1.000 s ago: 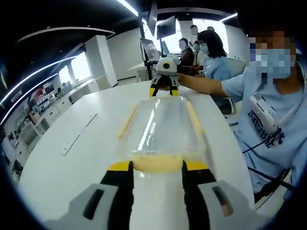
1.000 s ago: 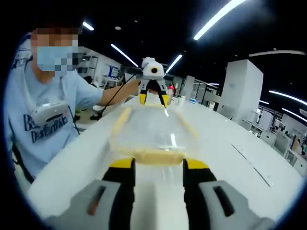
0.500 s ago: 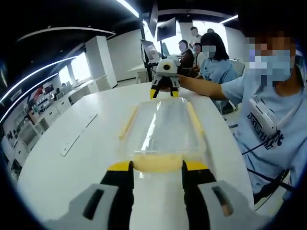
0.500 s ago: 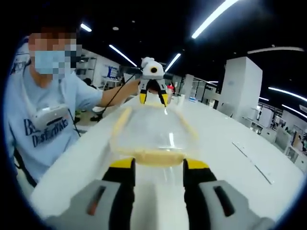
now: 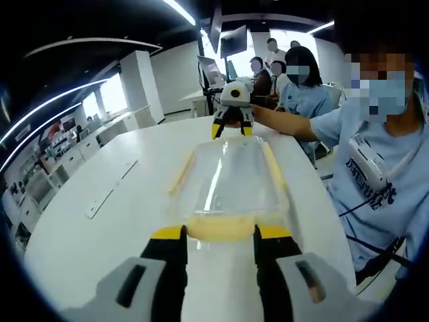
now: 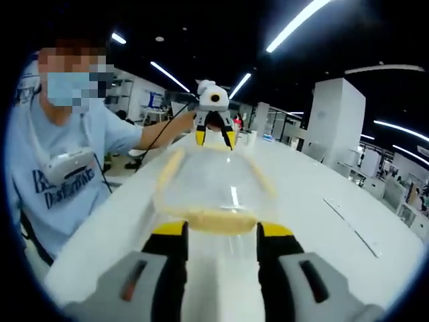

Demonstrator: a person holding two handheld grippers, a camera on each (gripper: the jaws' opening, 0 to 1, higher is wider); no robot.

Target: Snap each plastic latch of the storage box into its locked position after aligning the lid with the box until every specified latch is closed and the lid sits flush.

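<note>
The clear storage box (image 5: 231, 180) lies lengthwise on the white table (image 5: 100, 228), its lid on and a pale yellow latch on each long side and each end. It sits straight ahead of both tools, spanning the gap between them. The left gripper (image 5: 220, 236) stands at one end with its jaws set wide either side of the yellow end latch (image 5: 220, 228). The right gripper (image 6: 221, 233) does the same at the opposite end latch (image 6: 220, 220). This paired stance looks meant to steady the box from both ends while the latches are pressed home. Whether either end latch is already locked cannot be told. Compared with a second ago, the scene has barely changed.
</note>
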